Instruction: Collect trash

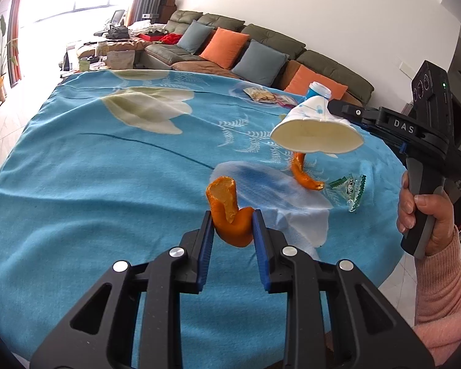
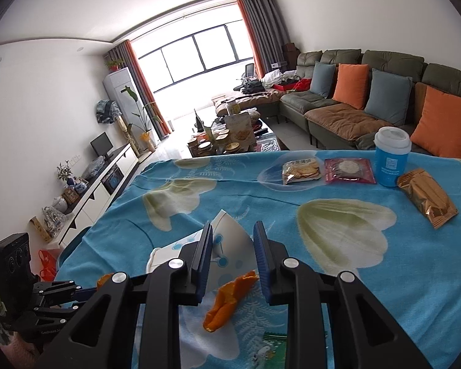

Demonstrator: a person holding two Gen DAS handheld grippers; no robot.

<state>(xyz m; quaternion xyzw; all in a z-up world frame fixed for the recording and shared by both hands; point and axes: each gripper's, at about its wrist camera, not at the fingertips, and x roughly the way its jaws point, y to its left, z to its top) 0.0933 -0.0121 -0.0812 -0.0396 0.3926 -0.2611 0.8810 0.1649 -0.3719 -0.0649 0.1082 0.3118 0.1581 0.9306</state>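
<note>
Right now I have a thing in each gripper. My left gripper (image 1: 233,226) is squeezing a curled piece of orange peel (image 1: 227,212) between its blue pads, up off the blue flowered cloth (image 1: 92,184). I think I hold it low and near the tips so it does not slip out.

My right gripper (image 2: 233,246) holds a squashed paper cup (image 1: 315,129). The cup hangs on its side with its open mouth turned toward my left camera. In the right camera the jaws look partly apart, with the flat cup wall against the left pad (image 2: 206,255), so the pinch looks thin to me. I guess the cup is held like this so I can drop the peel inside it, like a little bin.

More trash is on the cloth. A second orange peel (image 1: 305,175) lies just under the cup, and a small green and clear wrapper (image 1: 350,189) is beside it. A white tissue (image 1: 295,215) lies flat near my left gripper.

Far across the table I see a blue cup with a white lid (image 2: 392,160), a biscuit pack (image 2: 301,170), a pink snack pack (image 2: 348,169) and a gold snack pack (image 2: 427,198). Those look full, so I would leave them alone.

Next I would bring the peel to the cup mouth.
</note>
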